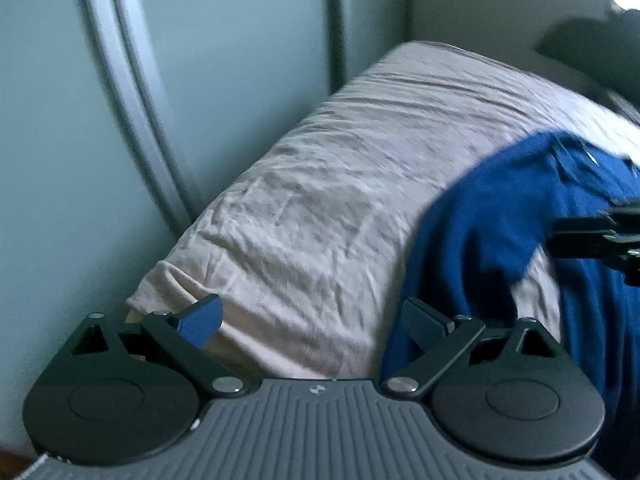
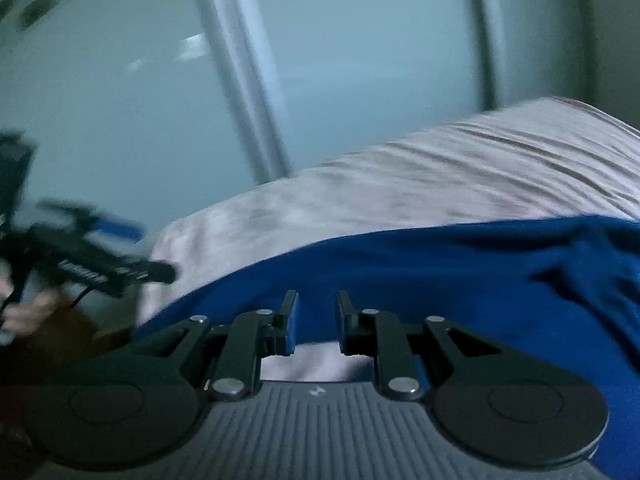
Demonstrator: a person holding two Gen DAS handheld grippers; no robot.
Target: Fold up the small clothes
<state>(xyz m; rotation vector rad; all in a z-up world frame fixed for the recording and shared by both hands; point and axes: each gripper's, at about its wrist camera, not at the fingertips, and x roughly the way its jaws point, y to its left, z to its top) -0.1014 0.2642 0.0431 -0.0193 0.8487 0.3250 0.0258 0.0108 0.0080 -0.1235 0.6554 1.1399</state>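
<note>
A blue garment (image 1: pixel 500 220) lies rumpled on the bed's pale pink sheet (image 1: pixel 320 184), over its right side in the left wrist view. My left gripper (image 1: pixel 312 316) hovers wide open over the near corner of the bed. Nothing sits between its fingers, and its right finger (image 1: pixel 424 320) is at the garment's edge. In the right wrist view the blue garment (image 2: pixel 440 272) fills the foreground. My right gripper (image 2: pixel 318 320) stands just above it with the pads a narrow gap apart, gripping nothing. The right gripper (image 1: pixel 600 236) also shows at the right edge, and the left gripper (image 2: pixel 100 268) is blurred at the left.
Pale blue-grey sliding wardrobe doors (image 1: pixel 120 120) stand close behind the bed's left side. A dark blurred shape (image 1: pixel 592 40) sits at the far end of the bed. A hand (image 2: pixel 24 316) holds the left gripper. The wrinkled sheet (image 2: pixel 440 176) runs bare beyond the garment.
</note>
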